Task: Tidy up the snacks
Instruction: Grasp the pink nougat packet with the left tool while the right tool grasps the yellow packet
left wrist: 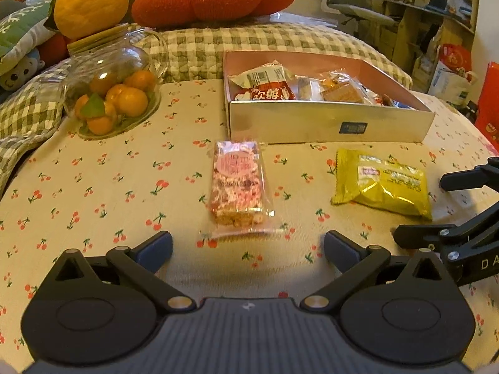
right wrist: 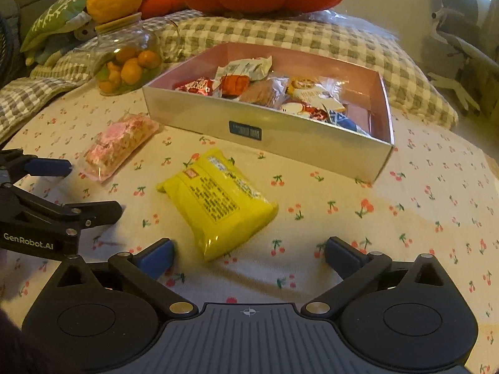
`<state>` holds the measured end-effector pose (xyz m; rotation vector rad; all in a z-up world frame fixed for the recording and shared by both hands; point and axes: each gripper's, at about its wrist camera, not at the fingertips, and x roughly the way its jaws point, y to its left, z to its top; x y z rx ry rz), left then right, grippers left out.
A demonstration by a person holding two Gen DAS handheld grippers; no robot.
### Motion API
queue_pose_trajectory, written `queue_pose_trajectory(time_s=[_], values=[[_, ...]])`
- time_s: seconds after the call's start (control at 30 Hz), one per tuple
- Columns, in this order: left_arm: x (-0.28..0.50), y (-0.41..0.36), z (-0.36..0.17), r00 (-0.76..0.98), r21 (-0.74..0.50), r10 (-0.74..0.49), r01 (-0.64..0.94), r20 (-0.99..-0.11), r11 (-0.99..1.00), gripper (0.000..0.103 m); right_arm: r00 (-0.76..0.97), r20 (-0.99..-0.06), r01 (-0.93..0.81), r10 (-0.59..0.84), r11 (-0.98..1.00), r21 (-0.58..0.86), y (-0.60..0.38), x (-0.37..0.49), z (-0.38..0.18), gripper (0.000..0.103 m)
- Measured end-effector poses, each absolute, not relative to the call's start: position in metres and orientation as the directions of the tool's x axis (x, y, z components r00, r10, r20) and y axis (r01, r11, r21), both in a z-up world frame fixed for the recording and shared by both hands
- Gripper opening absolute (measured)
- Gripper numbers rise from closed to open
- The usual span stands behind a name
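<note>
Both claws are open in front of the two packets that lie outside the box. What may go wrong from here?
1. The yellow packet lies askew to the right claw, so it may twist or slip when pinched.
2. The pink rice-crisp bar looks brittle; the left claw may crush it.
3. The two claws are close together and may collide.

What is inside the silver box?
The silver box holds several wrapped snacks, including a red packet. Its near wall and the top packets hide whatever lies below.
</note>
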<state>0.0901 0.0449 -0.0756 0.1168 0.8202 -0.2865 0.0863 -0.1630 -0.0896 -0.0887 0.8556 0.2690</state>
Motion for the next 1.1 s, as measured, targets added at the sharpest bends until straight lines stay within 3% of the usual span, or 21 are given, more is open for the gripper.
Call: queue_pose_trajectory(time_s=[0.27,0.53,0.83,1.1], values=[[0.103,0.043,-0.077,0.656,-0.011,-0.2,0.28,-0.727,0.96,0.103,0.638,-0.744,-0.269,0.2,0.963,0.029,-0.162,0.097,-0.09,0.103],[0.11,0.04,-0.076,0.667,-0.012,-0.194,0.267,-0.72,0.964,0.096,0.642,-0.741,-0.266,0.198,0.964,0.027,-0.16,0.104,-0.091,0.103],[0.113,0.036,-0.073,0.669,-0.013,-0.2,0.273,-0.716,0.962,0.082,0.643,-0.74,-0.27,0.197,0.963,0.021,-0.159,0.106,-0.089,0.102],[0.112,0.034,-0.071,0.668,-0.013,-0.212,0.29,-0.713,0.957,0.066,0.646,-0.733,-0.293,0.213,0.956,0.02,-0.156,0.104,-0.086,0.094]])
